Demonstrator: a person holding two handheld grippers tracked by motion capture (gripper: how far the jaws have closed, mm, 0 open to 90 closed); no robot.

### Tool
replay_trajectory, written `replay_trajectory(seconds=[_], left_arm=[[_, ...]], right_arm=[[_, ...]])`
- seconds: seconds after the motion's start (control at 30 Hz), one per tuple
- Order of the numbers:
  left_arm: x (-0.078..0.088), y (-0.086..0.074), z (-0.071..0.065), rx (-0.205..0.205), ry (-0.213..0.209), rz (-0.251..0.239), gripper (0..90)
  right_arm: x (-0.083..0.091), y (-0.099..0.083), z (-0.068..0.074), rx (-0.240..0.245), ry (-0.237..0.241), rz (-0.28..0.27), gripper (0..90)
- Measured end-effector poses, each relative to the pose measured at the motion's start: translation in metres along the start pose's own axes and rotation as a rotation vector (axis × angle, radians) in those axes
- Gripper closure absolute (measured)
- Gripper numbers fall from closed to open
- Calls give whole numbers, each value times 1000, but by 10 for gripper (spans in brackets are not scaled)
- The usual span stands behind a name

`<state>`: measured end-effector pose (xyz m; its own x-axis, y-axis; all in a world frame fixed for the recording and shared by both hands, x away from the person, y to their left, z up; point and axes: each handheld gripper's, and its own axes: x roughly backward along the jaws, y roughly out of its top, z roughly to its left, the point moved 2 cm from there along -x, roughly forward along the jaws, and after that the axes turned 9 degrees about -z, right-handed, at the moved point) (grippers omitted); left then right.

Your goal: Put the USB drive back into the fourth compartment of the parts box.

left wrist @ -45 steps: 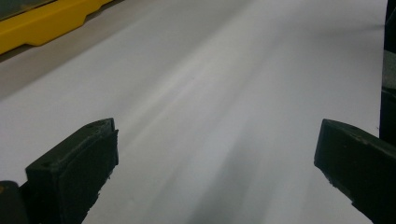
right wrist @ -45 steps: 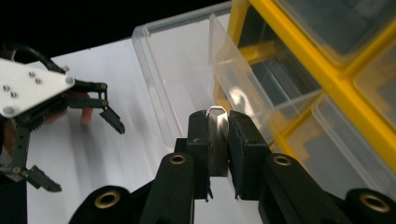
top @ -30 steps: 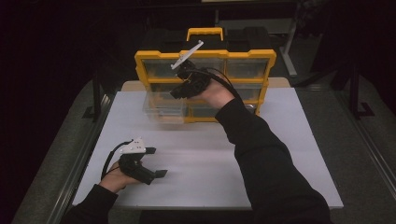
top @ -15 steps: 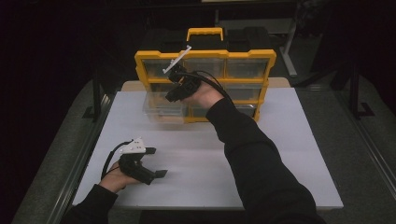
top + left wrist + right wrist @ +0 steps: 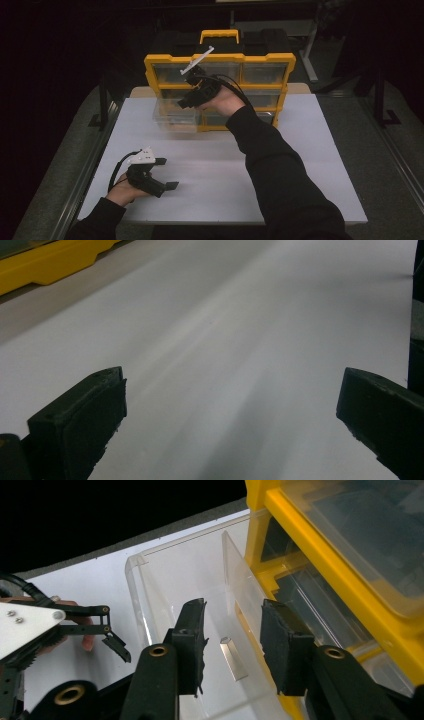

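A yellow organizer (image 5: 265,59) with clear drawers stands at the back of the white table. One clear drawer (image 5: 172,116) is pulled out at its lower left. My right gripper (image 5: 182,103) hovers over that drawer (image 5: 165,575). Its jaws have just been opening and now stand partly apart (image 5: 234,607), with nothing between the pads. Through the gap I see a small silver piece (image 5: 232,657) lying on the drawer floor. My left gripper (image 5: 167,173) rests low on the table at the front left, open and empty (image 5: 230,390).
The white table top (image 5: 225,170) spreads between the hands and the organizer (image 5: 320,560). A dark floor and a metal rail (image 5: 75,200) border the table's left side. The organizer's yellow base (image 5: 45,265) lies far off in the left gripper view.
The right hand has shifted slightly to the left over the pulled-out drawer. The left hand and its gripper have stayed put.
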<state>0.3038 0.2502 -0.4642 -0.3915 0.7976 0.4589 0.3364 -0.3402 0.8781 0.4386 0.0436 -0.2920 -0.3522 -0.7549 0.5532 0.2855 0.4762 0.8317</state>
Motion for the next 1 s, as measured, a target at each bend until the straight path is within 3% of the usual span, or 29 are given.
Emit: replay_trajectory(seconds=[0.27,0.3,0.57,1.0], left_arm=[[1,0,1,2,5,-3,0],[2,-2,1,1,7,-3,0],[3,-2,1,1,11,-5,0],[4,-2,1,-1,16,-7,0]], right_arm=[[15,-6,0,-12,-7,-34,511],[21,-9,0,-18,-12,-49,452],[38,-19,5,-23,-29,-85,352],[56,-53,5,-48,-71,-122,208]])
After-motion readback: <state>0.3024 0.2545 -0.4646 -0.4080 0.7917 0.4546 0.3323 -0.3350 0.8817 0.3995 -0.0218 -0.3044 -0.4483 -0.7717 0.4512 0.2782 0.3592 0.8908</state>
